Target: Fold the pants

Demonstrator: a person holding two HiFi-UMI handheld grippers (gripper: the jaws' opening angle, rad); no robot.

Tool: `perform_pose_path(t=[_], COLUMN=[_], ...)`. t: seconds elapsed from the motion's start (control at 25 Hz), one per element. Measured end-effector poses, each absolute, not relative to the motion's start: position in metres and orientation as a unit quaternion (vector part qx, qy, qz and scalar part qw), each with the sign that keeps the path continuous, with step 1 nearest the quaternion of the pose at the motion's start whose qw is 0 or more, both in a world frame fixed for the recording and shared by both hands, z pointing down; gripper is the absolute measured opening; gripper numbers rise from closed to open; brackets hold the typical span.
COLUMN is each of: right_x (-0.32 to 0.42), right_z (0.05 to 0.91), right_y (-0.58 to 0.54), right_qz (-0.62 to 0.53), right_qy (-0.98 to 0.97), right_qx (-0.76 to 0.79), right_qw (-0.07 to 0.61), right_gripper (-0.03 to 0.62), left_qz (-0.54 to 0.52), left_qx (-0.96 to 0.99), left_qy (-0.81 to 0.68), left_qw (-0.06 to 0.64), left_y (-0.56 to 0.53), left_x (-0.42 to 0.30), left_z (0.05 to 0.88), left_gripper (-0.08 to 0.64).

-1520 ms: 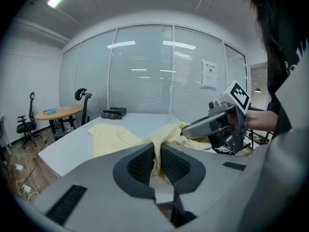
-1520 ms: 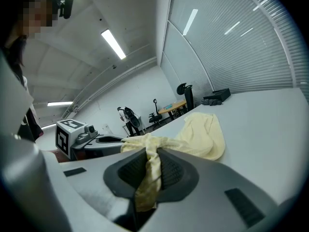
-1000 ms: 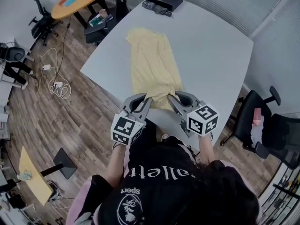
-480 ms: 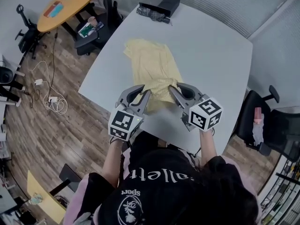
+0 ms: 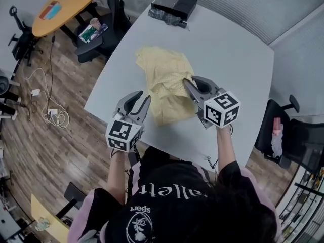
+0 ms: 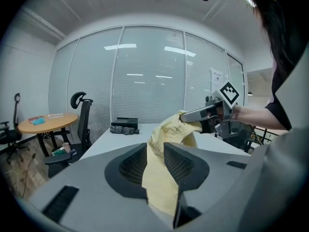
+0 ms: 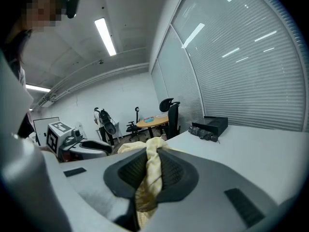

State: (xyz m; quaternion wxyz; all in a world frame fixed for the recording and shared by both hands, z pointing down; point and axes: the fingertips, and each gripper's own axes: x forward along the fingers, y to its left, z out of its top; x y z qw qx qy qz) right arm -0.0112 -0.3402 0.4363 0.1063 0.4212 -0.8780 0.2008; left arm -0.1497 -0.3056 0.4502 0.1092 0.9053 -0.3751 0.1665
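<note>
Wood-plank flooring (image 5: 61, 135) surrounds a wide white tabletop (image 5: 228, 59), where a person in a black printed top (image 5: 167, 196) stands at the near edge with a tool in each hand. An oval wooden side table (image 5: 63, 4) sits in the far left corner of the room, and a black office chair (image 5: 283, 130) stands to the right of the tabletop.

The pale yellow cloth pants (image 5: 164, 80) lie on the left half of the tabletop, reaching from its middle towards the near edge. Their far part is spread out and rumpled, and their near part is bunched and doubled over itself. A flat black box (image 5: 174, 4) rests at the far end of the tabletop, well apart from the pants.

The right hand-held gripper (image 5: 188, 84) is clamped on a gathered fold at the right side of the pants, with yellow cloth squeezed between its pads and lifted off the surface. The left hand-held gripper (image 5: 140, 96) sits at the left edge of the pants. Its jaws are opening, and a strip of the yellow cloth hangs loosely in the gap between them. A small dark crumpled bundle (image 5: 164, 16) lies just beside the black box.
</note>
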Motion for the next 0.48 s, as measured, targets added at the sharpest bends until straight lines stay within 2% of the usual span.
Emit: perform_pose_path(t=[0.48], right_x=[-0.024], right_z=[0.492], right_y=[-0.469], right_qz=[0.182], right_qy=[-0.864], right_qx=[0.434], right_qw=[0.177], right_gripper=[0.054], left_qz=[0.180], left_qx=[0.897], left_qy=[-0.368], left_qw=[0.166], left_y=[-0.299], left_x=[-0.179], left_z=[0.491], left_gripper=[0.110])
